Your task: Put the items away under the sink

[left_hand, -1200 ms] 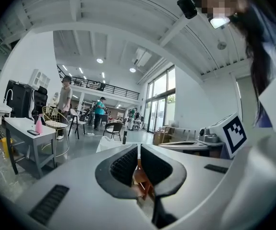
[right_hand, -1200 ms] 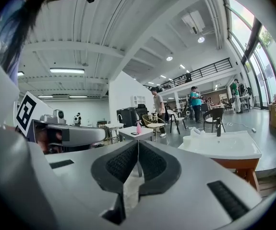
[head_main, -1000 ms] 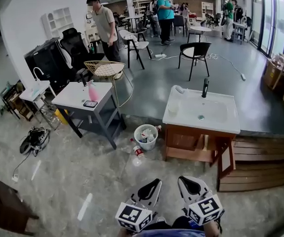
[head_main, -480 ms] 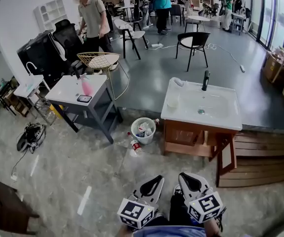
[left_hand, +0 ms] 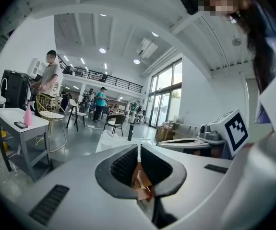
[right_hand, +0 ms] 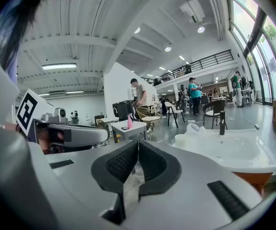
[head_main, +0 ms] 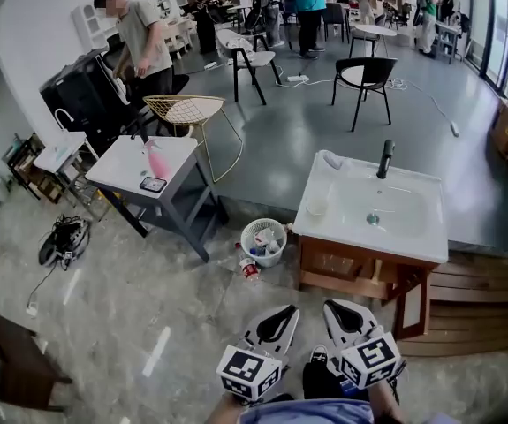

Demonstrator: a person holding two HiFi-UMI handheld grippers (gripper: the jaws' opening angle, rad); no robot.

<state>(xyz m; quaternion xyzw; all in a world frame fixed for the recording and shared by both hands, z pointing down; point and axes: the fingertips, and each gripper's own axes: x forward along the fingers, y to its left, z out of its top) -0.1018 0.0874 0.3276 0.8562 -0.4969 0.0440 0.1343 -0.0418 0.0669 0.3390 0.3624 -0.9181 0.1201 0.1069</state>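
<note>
White sink point(head_main: 413, 215) stood just ahead of my right claw point(head_main: 336, 309); the pink bottle point(head_main: 156, 161) sat on the counter point(head_main: 117, 168) well left of my left claw point(head_main: 283, 314). Both claws were closed and empty.

Ahead of the right gripper point(head_main: 332, 308) — glossy white sink point(head_main: 421, 237), bare wooden cabinet point(head_main: 342, 268); beyond the left gripper point(head_main: 287, 313) — smooth mottled stone floor point(head_main: 147, 299), plastic mesh basket point(head_main: 258, 256).

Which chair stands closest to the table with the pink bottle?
The gold wire chair, right behind that table; the black chair and the white chair stand farther back.
</note>
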